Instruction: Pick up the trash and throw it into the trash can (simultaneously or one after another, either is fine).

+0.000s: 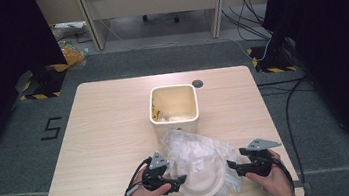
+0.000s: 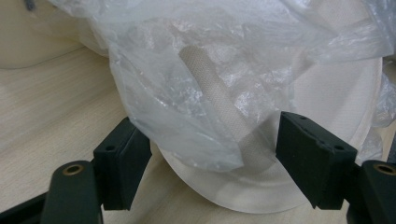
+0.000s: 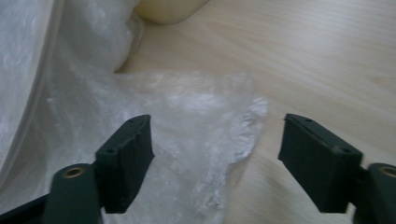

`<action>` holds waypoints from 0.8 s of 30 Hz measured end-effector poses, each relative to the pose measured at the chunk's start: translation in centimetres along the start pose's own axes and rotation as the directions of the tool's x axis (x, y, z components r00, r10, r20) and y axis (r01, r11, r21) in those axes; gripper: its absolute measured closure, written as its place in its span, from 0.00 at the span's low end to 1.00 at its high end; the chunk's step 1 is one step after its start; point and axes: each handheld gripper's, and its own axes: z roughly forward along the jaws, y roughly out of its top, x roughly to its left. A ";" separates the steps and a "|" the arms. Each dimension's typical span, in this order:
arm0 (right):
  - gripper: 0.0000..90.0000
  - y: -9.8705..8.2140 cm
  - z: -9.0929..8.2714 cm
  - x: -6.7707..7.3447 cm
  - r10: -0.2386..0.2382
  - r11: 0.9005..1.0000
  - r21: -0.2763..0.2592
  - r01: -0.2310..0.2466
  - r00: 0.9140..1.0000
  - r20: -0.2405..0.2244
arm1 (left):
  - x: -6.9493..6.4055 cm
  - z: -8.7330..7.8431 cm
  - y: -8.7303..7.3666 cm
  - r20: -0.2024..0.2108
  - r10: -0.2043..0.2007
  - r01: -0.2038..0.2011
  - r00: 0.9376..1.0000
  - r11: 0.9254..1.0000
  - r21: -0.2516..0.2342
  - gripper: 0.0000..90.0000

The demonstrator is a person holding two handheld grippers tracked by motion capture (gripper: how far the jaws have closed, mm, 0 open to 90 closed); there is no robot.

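The left tool [image 1: 178,180] sits at the near edge of the desk [image 1: 106,136], its jaws standing either side of the rim of a white paper plate [image 2: 327,107] and the clear plastic bag [image 2: 187,93] draped over it. In the left gripper view the pads look apart from both, so I read it as released, not yet biting. The right tool [image 1: 232,164] comes in from the other side, jaws spread and unclenched, with a loose flap of the same bag [image 3: 187,135] lying on the wood between them. The plate and bag lie together near the front edge, just this side of the cream bin [image 1: 174,105] at the middle of the desk. My guess is each tool takes one side so the bag can be pulled off the plate or held wide.
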 end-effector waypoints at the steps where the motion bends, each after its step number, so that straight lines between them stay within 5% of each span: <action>1: 0.46 -0.2 0.3 0.3 -0.020 1.000 0.013 0.020 1.000 -0.015 | 0.0 0.0 0.0 0.000 -0.002 0.002 1.000 1.000 -0.001 0.29; 7: 0.61 -0.8 0.6 1.4 -0.064 0.997 0.045 0.067 0.996 -0.063 | -0.4 0.0 -0.2 0.007 0.003 -0.003 1.000 1.000 0.005 0.29; 12: 0.65 -1.6 -0.3 2.5 -0.133 0.989 0.061 0.136 0.990 -0.044 | -1.0 0.1 -0.3 0.024 0.003 -0.003 1.000 1.000 0.004 0.30; 17: 0.65 -2.8 -1.8 2.5 -0.120 0.990 0.069 0.120 0.993 -0.002 | -2.4 0.7 -0.3 0.047 0.025 -0.025 0.999 1.000 0.013 0.30; 24: 0.64 -4.8 -4.0 0.6 -0.054 0.998 0.043 0.052 0.997 0.056 | -3.9 2.8 1.3 0.084 0.056 -0.058 0.995 0.998 0.030 0.30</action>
